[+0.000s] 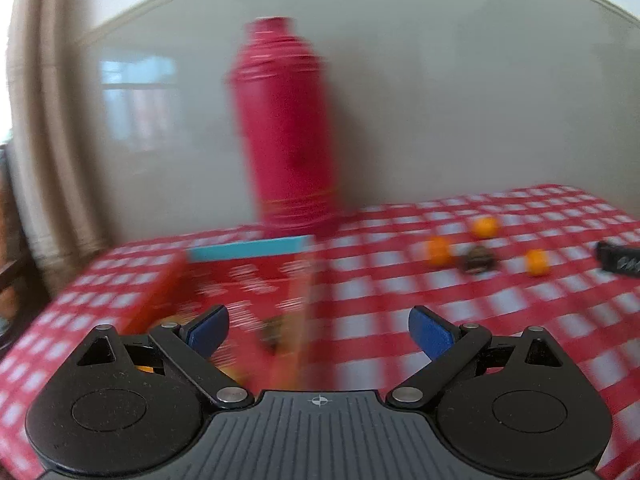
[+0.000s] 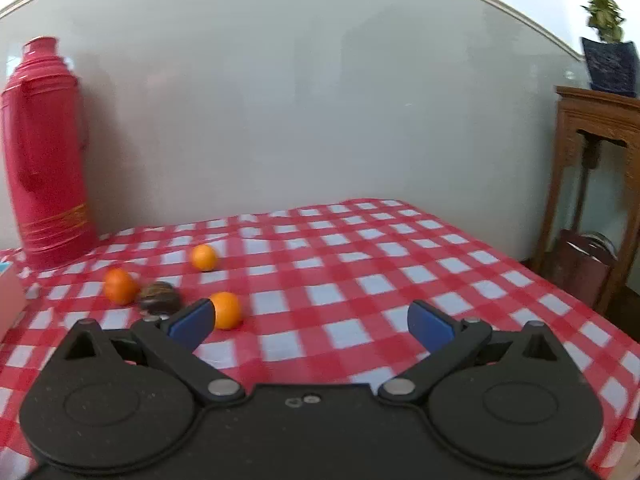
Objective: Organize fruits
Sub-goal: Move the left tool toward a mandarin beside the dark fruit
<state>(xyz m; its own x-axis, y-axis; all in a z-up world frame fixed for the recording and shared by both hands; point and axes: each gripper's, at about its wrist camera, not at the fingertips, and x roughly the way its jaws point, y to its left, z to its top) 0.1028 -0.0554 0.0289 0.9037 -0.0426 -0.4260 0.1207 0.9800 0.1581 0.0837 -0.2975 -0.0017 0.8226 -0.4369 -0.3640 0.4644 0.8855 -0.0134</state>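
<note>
Left wrist view: the left gripper (image 1: 318,334) gapes wide and empty over the box (image 1: 240,280); the fruits lie well off to its right.

Right wrist view: the right gripper (image 2: 312,326), wide and empty, is likely nearer; the nearest orange (image 2: 227,310) lies just beyond its left finger.

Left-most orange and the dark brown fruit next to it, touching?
Cannot tell. In the right wrist view the orange and the dark fruit sit edge to edge, with no clear gap or contact; the left wrist view is motion-blurred.
</note>
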